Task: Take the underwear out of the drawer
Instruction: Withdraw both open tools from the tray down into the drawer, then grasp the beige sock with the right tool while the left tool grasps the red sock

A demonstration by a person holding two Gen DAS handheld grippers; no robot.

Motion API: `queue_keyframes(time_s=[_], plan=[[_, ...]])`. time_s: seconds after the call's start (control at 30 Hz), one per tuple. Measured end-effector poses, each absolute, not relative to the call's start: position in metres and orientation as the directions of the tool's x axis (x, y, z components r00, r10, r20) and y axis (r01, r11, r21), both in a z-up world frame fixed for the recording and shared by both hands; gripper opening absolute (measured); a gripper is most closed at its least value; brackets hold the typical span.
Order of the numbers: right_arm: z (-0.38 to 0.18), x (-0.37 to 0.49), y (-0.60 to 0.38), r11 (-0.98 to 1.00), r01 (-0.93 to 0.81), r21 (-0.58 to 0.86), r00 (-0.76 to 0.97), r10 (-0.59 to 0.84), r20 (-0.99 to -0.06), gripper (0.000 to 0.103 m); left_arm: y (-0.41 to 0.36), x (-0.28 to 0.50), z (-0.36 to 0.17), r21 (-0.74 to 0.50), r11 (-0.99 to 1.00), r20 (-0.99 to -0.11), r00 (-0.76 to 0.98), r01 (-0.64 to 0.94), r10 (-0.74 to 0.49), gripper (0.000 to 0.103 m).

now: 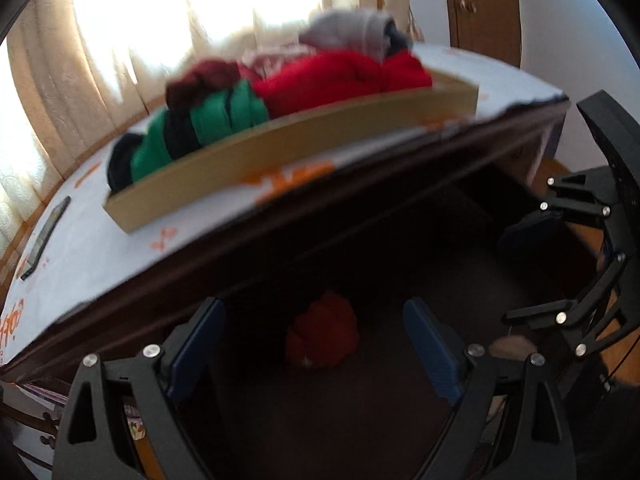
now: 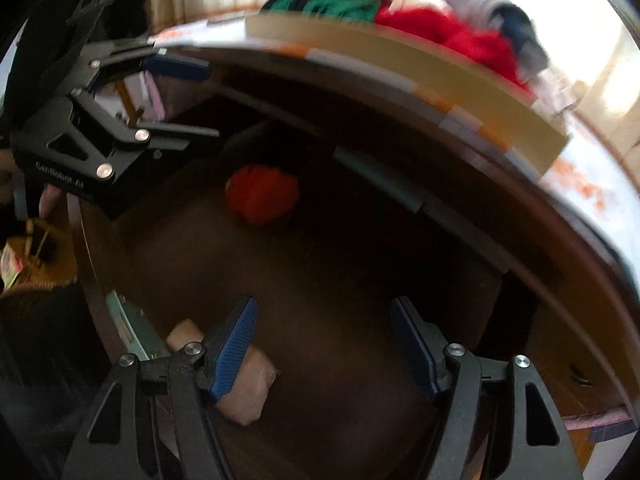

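Dark open drawer (image 2: 320,280), one red underwear bundle (image 2: 262,192), one beige bundle (image 2: 244,384), left claw (image 1: 316,344) and right claw (image 2: 324,344) spread, empty

The drawer (image 2: 320,280) was dark brown inside, with a bright red bundle (image 2: 262,192) and a beige bundle (image 2: 252,384) in it. Up top, the tan tray (image 1: 280,148) held green (image 1: 200,128), red (image 1: 340,76), maroon (image 1: 200,80) and grey clothes (image 1: 348,32). The grippers had black frames with blue pads (image 2: 236,344). The cloth (image 1: 100,236) was white with orange print.
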State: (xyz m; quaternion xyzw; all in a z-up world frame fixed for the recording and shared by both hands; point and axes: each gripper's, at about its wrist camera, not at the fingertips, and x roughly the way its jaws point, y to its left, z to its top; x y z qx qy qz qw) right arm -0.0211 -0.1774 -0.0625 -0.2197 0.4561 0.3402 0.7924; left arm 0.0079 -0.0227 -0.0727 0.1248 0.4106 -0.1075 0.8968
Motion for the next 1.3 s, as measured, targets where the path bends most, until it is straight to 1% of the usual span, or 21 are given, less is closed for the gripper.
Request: queue_keyframes(time_s=[0.27,0.53,0.63,0.73,0.83,0.9,0.93,1.0,1.03,1.17,1.3], plan=[[-0.088,-0.011,-0.172,0.646,-0.759,0.082,0.168,0.316,-0.934,0.071,-0.019,0.017,-0.094,0.132,0.936,-0.831,0.552,0.326,-0.075,0.092],[-0.11,0.0,-0.181,0.665,-0.715,0.214,0.015,0.322,-0.947,0.071,-0.02,0.024,-0.106,0.112,0.928,-0.866,0.494,0.355,-0.085,0.092],[-0.115,0.002,-0.181,0.663,-0.709,0.24,-0.025,0.316,-0.948,0.069,-0.022,0.028,-0.108,0.116,0.927,-0.87,0.487,0.356,-0.078,0.092],[-0.122,0.004,-0.179,0.652,-0.701,0.289,-0.088,0.323,-0.942,0.059,-0.024,0.03,-0.109,0.113,0.927,-0.873,0.481,0.359,-0.08,0.092],[-0.13,0.007,-0.175,0.647,-0.69,0.326,-0.136,0.326,-0.935,0.057,-0.026,0.031,-0.109,0.113,0.924,-0.874,0.478,0.365,-0.082,0.092],[-0.136,0.012,-0.173,0.636,-0.678,0.368,-0.183,0.339,-0.923,0.054,-0.027,0.032,-0.109,0.108,0.923,-0.877,0.473,0.369,-0.087,0.092],[-0.137,0.013,-0.172,0.632,-0.674,0.381,-0.195,0.345,-0.918,0.05,-0.027,0.032,-0.109,0.107,0.923,-0.877,0.472,0.369,-0.087,0.092],[-0.138,0.013,-0.167,0.613,-0.672,0.415,-0.227,0.363,-0.904,0.036,-0.027,0.033,-0.11,0.106,0.923,-0.878,0.47,0.369,-0.087,0.092],[-0.139,0.01,-0.163,0.591,-0.668,0.452,-0.258,0.385,-0.886,0.024,-0.026,0.033,-0.11,0.105,0.924,-0.879,0.468,0.368,-0.087,0.092],[-0.137,0.009,-0.162,0.581,-0.677,0.452,-0.247,0.4,-0.883,0.021,-0.025,0.036,-0.111,0.099,0.926,-0.884,0.46,0.364,-0.086,0.092],[-0.126,0.0,-0.173,0.582,-0.693,0.425,-0.189,0.423,-0.886,0.017,-0.028,0.039,-0.113,0.098,0.925,-0.888,0.453,0.366,-0.085,0.092]])
